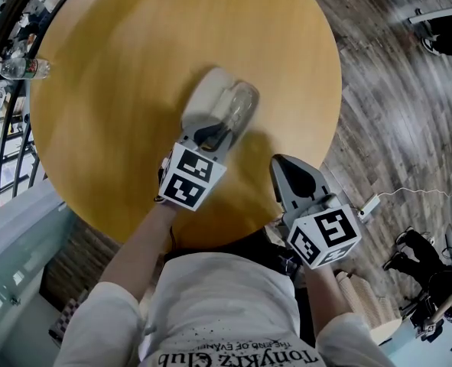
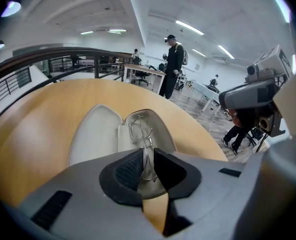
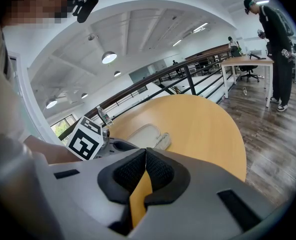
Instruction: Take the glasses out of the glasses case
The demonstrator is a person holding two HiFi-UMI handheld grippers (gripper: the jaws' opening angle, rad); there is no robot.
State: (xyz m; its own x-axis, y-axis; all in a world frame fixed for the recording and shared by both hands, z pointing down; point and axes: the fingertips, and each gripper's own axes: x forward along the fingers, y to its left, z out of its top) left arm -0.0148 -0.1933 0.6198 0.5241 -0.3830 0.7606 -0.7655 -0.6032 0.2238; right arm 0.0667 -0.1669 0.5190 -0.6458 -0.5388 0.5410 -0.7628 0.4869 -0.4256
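An open pale glasses case [image 1: 219, 102] lies near the middle of the round wooden table [image 1: 118, 67]. In the left gripper view its flat lid [image 2: 95, 134] is on the left, and thin wire-framed glasses [image 2: 139, 128] rest in the right half. My left gripper [image 2: 148, 158] reaches over the case's near end, its jaws shut on the wire frame of the glasses. In the head view the left gripper [image 1: 215, 135] hides that end of the case. My right gripper [image 1: 284, 164] hovers at the table's near right edge, shut and holding nothing; its own view shows the case [image 3: 143, 134] ahead.
A clear plastic bottle [image 1: 23, 69] lies at the table's far left edge beside a black railing [image 1: 4, 151]. Wood floor [image 1: 394, 113] lies right of the table, with a cable and equipment at lower right. A person [image 2: 174, 66] stands by desks beyond the table.
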